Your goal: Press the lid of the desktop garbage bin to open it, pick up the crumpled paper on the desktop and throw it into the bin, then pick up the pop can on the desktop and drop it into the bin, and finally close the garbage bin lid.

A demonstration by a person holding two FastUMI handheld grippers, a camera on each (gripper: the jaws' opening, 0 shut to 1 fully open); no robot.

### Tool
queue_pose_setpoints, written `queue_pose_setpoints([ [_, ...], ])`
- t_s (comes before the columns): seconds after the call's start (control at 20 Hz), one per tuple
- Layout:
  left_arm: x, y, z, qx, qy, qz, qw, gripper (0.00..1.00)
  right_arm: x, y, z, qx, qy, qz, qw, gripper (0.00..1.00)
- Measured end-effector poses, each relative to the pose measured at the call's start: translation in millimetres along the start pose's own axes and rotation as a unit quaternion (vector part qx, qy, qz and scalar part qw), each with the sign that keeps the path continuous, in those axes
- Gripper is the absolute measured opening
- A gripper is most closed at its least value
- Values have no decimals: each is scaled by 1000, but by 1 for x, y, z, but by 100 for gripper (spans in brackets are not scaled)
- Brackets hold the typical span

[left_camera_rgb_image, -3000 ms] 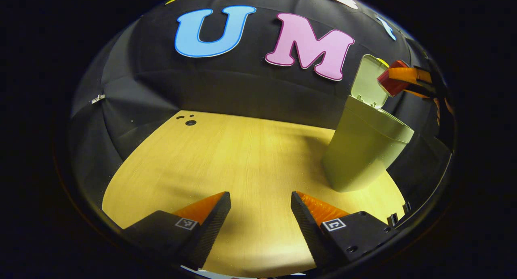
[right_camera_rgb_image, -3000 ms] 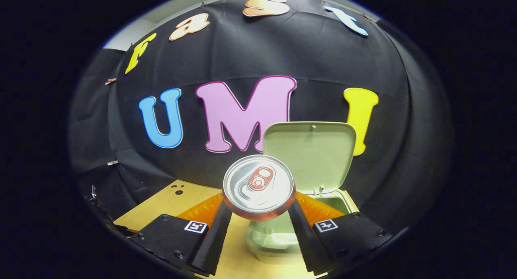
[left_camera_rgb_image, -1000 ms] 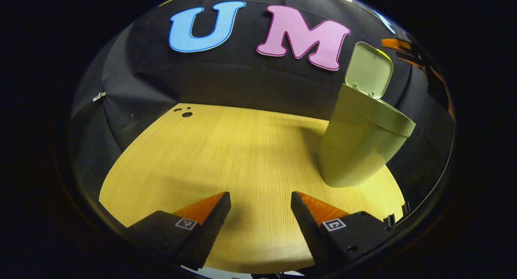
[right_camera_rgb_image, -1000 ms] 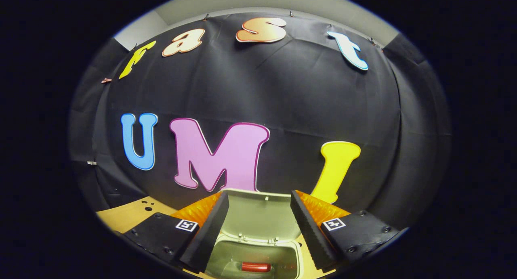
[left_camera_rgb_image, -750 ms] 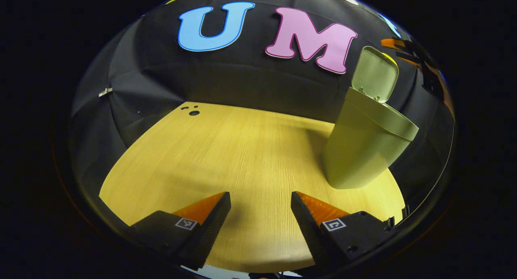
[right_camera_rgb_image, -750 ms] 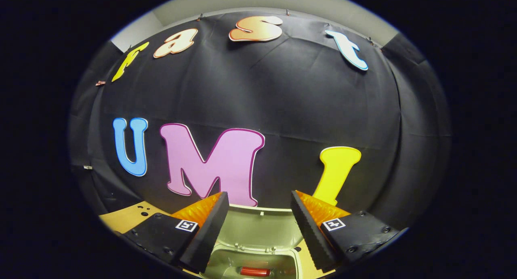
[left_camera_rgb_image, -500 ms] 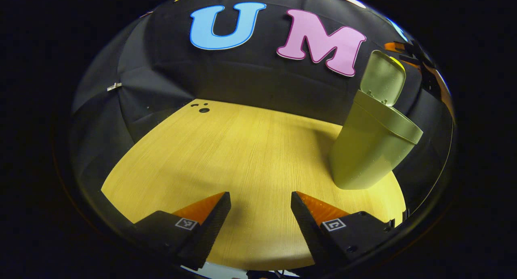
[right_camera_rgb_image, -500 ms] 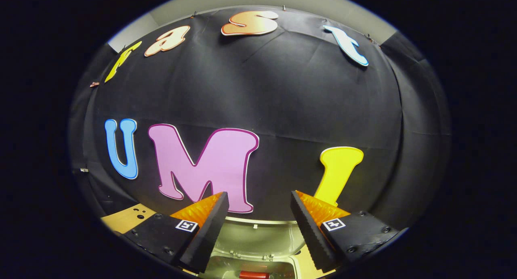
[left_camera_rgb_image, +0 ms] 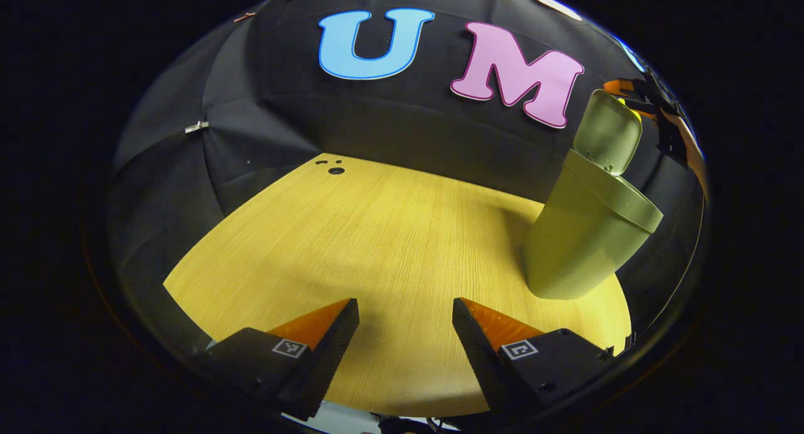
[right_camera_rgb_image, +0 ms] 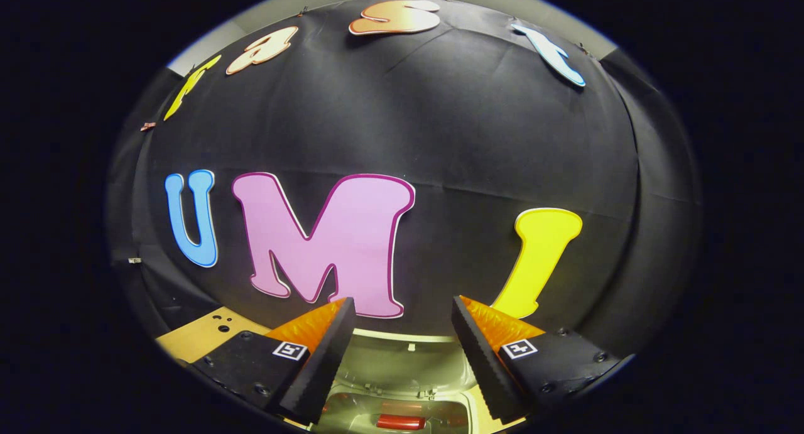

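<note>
The pop can (right_camera_rgb_image: 396,422) is cut off by the right gripper view's lower edge. The garbage bin (right_camera_rgb_image: 402,404) is largely hidden there. The crumpled paper cannot be made out.

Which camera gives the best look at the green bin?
The left gripper view: the whole garbage bin stands on the desktop, its lid raised. The right gripper view shows just its open mouth and the lid's underside, with the pop can inside.

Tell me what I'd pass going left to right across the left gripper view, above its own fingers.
Small holes in the desktop → bare wooden desktop → green garbage bin with its lid up → right gripper at the far right edge.
</note>
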State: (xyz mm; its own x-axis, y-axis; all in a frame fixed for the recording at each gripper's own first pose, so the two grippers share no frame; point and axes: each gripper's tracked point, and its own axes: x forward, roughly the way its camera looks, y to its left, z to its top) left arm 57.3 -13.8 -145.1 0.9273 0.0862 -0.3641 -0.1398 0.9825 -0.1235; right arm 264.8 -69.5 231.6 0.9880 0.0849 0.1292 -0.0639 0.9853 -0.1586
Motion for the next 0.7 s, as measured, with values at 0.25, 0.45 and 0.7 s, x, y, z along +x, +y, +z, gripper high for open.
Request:
queue_pose_setpoints([
  [0.25, -4, 1, -3, 10, -1, -11, 1000, 96, -23, -2, -4, 9, 13, -3, 1000, 96],
  [0.45, -7, 5, -8, 17, 2, -24, 1000, 96, -50, 1, -16, 26, 16, -16, 999, 96],
  [0.7, -10, 11, -14, 47, -3, -46, 998, 96, -85, 5, -40, 38, 29, -30, 998, 96],
])
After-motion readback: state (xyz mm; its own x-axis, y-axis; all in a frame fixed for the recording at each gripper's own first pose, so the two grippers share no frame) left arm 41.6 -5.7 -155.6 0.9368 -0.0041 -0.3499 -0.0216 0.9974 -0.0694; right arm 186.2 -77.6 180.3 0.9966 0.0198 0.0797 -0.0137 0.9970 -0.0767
